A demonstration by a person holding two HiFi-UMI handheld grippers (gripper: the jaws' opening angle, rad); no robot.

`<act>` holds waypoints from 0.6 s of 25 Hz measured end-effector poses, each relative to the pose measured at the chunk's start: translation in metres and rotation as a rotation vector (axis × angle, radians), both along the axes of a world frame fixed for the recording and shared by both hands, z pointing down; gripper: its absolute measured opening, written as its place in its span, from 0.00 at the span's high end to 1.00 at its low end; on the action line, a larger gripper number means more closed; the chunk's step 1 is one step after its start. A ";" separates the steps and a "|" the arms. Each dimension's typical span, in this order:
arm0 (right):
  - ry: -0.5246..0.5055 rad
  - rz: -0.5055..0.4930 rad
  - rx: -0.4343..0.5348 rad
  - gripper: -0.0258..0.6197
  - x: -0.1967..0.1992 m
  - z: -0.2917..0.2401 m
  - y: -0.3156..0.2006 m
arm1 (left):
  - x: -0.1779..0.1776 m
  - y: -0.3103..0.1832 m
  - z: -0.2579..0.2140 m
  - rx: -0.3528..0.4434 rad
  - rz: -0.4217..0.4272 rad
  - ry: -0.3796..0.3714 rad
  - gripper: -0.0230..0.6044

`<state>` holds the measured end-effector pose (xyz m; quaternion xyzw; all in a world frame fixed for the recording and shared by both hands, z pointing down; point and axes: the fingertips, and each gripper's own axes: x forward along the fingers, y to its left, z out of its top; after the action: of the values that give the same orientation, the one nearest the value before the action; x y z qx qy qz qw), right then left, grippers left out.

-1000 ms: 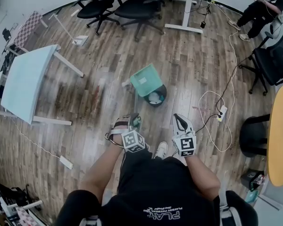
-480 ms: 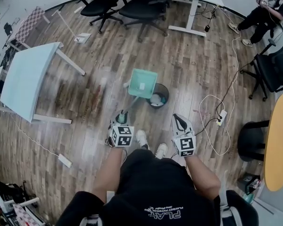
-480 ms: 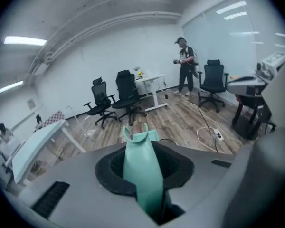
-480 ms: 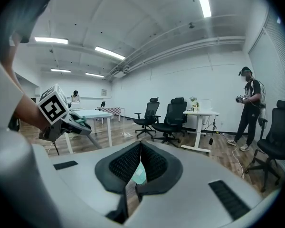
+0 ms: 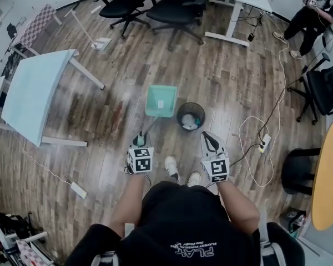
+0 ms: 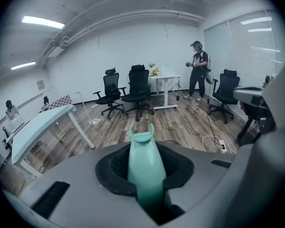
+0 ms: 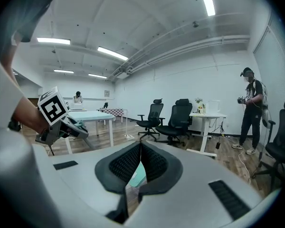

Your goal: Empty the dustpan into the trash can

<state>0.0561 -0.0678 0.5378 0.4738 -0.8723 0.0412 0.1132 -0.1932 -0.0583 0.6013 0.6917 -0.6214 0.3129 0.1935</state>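
Your left gripper (image 5: pixel 140 141) has its fingers clamped on the handle of the teal plastic dustpan (image 5: pixel 161 100). Its pan is held out over the wooden floor (image 5: pixel 227 76), just left of the round black mesh trash can (image 5: pixel 178 115). Your right gripper (image 5: pixel 207 136) shows fingers pressed together, empty.

Teal dustpan (image 5: pixel 161 101), black trash can (image 5: pixel 178 115), brown floor (image 5: pixel 222 76).

"What's the person wearing?"

"A black short-sleeved shirt (image 5: pixel 177 220) with white print (image 5: pixel 194 252) at six o'clock, and white shoes (image 5: pixel 171 167)."

"And the tools?"

"The left gripper (image 5: pixel 140 142) and right gripper (image 5: pixel 207 140) have pale grey shells and black ribbed pads (image 7: pixel 121 167). Each carries a cube (image 5: pixel 140 159) of black-and-white square markers."
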 end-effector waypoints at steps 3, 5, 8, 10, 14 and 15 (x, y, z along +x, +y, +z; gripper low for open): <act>0.004 -0.009 -0.002 0.92 -0.009 0.001 -0.011 | -0.011 -0.013 0.014 -0.034 -0.010 0.002 0.81; 0.006 -0.011 -0.008 0.92 -0.015 0.003 -0.018 | -0.021 -0.023 0.026 -0.060 -0.018 0.008 0.81; 0.022 -0.005 -0.033 0.92 -0.018 0.010 -0.027 | -0.029 -0.036 0.048 -0.107 -0.019 0.023 0.81; 0.031 0.003 -0.049 0.92 -0.018 0.016 -0.032 | -0.031 -0.043 0.065 -0.141 -0.017 0.034 0.81; 0.049 0.020 -0.071 0.92 -0.021 0.028 -0.043 | -0.032 -0.056 0.096 -0.200 -0.004 0.052 0.81; 0.053 0.022 -0.077 0.92 -0.022 0.030 -0.045 | -0.031 -0.058 0.103 -0.212 0.001 0.056 0.81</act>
<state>0.0337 -0.1130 0.5681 0.4795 -0.8616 0.0634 0.1539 -0.2240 -0.1164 0.7041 0.6761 -0.5788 0.3578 0.2827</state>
